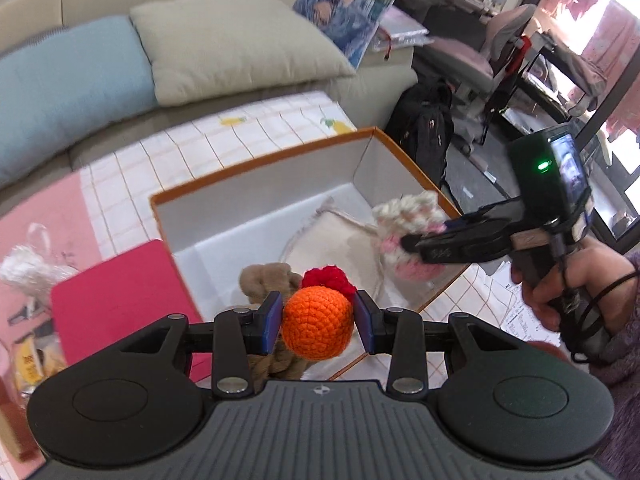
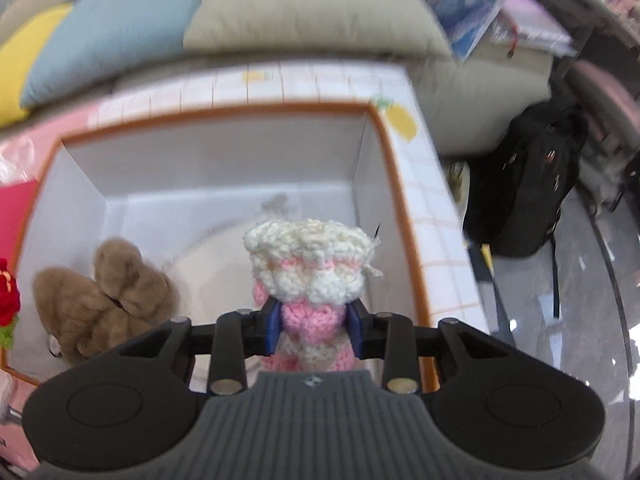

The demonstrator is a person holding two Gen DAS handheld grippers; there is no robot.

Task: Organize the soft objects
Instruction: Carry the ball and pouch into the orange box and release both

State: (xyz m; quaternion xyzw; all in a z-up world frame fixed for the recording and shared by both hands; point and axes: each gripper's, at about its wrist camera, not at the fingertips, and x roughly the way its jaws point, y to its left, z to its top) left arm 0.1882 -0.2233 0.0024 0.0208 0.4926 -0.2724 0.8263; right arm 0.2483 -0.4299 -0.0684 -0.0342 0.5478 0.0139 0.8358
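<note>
Both tools loaded. My left gripper point(image 1: 319, 317) is closed on an orange crochet ball point(image 1: 317, 322) with a red tuft at its 1 o'clock; pads sit at 9 and 3 o'clock across its widest part, and it hangs over the near rim of the orange-edged box point(image 1: 256, 168). My right gripper point(image 2: 315, 321) pinches the pink-and-cream crochet piece point(image 2: 310, 268) around its pink waist, cream ruffles bulging above the pads, held over the box's right half. Already inside: a brown plush toy point(image 2: 108, 292) at about 8 o'clock in the right view, and a cream drawstring pouch point(image 1: 340, 244) on the floor of the box. Handling, as I judge it: both yarn items are light, springy, not slippery (stitches bite on the pads), nothing fragile. Grip the ball across its middle; the ruffled piece at the narrow waist, where it compresses least. Loose yarn ends could snag on release.
</note>
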